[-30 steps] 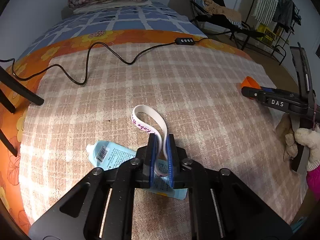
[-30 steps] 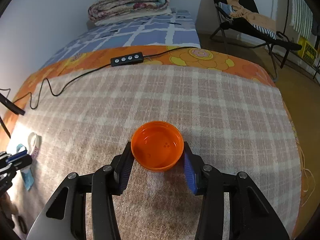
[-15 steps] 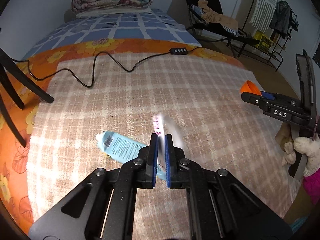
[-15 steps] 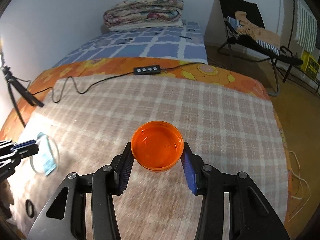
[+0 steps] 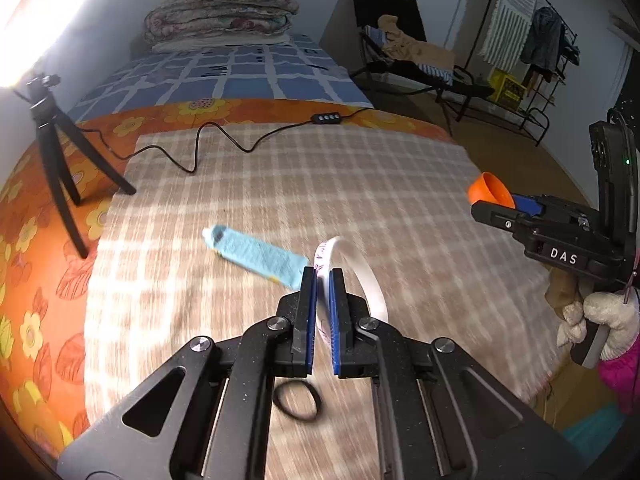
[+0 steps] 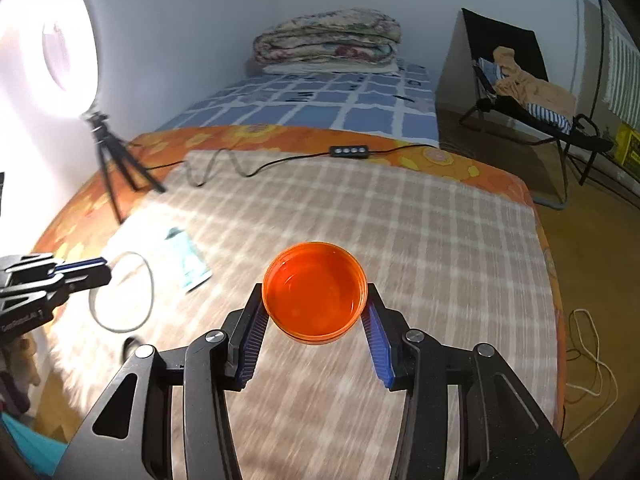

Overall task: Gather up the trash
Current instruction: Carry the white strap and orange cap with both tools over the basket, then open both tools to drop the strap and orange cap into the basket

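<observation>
Trash here is three loose items on and above a bed: a white loop band (image 5: 362, 268), an orange lid (image 6: 315, 298) and a flattened light-blue tube (image 5: 256, 254). The band is pinched between the blue pads of the left gripper (image 5: 323, 280), whose jaws are pressed nearly together on it; the loop sticks up and forward from the tips, clear of the blanket, and is blurred. In the right wrist view the same band shows as a thin ring (image 6: 122, 292) hanging off the left gripper's (image 6: 105, 270) tips at the left edge. The orange lid sits open side up between the jaws of the right gripper (image 6: 316, 316), which stand partly open and clamp it on both sides, above the blanket. In the left wrist view that lid (image 5: 490, 190) pokes out of the right gripper (image 5: 496, 200), held by a gloved hand (image 5: 600, 320) with a pink sleeve. The blue tube lies flat on the checked blanket (image 5: 360, 184), just beyond and left of the left gripper's tips. A black hair tie (image 5: 298, 400) lies on the blanket beneath the left gripper. Farther off, a black cable with an inline remote (image 5: 326, 118) snakes across the orange flowered sheet, and a small black tripod (image 5: 60, 152) stands at the bed's left side.
</observation>
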### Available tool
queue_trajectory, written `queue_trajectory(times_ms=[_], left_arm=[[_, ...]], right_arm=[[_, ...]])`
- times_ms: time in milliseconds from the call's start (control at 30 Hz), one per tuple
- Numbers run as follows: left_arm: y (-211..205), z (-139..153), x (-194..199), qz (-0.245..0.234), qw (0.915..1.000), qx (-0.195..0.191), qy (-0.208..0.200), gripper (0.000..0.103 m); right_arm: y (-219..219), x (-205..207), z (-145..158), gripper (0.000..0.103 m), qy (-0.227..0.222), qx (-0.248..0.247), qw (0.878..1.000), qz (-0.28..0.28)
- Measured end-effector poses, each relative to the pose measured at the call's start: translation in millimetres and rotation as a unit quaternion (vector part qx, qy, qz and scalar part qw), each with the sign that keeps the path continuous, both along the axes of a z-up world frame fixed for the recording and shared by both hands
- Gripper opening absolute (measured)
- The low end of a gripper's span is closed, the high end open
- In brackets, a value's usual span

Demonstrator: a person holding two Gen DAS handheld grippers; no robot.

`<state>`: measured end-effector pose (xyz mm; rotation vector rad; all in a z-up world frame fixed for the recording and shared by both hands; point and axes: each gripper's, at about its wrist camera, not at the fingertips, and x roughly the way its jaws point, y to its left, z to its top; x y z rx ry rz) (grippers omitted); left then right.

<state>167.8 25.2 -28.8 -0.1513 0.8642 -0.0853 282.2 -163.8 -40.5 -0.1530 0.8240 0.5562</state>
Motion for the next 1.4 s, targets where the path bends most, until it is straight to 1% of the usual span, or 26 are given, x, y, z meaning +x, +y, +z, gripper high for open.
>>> queue_trajectory(times_ms=[367,600,733,1033,1400], left_arm=[[-15.6,18.1,-85.9,-0.007,0.9999,-0.008,-0.002,0.004],[-22.3,21.4,-137.9,-0.01,0.9999,-0.008,-0.003,0.004],[-24.0,13.1,-162.9,-0.008,0.9998,-0.016,0.006,0.004],[-29.9,-13.6,-211.0,-0.009,0.9989,-0.031,0.034,0.004],[-36.5,-48.5,-239.7,-0.012,0.9971,-0.022,0.072,0.004]], right_arm=[[0.2,-96.7,18.7,0.044,-0.006,-0.024,0.998,0.051],[-2.7,-148.7,19.0,0.044,0.003,-0.021,0.997,0.076],[-4.7,-173.0,11.9,0.044,0.018,-0.017,0.996,0.087],[-4.5,-219.1,-20.9,0.044,0.056,-0.019,0.993,0.106],[1.8,-251.8,-56.9,0.045,0.09,-0.035,0.987,0.128]])
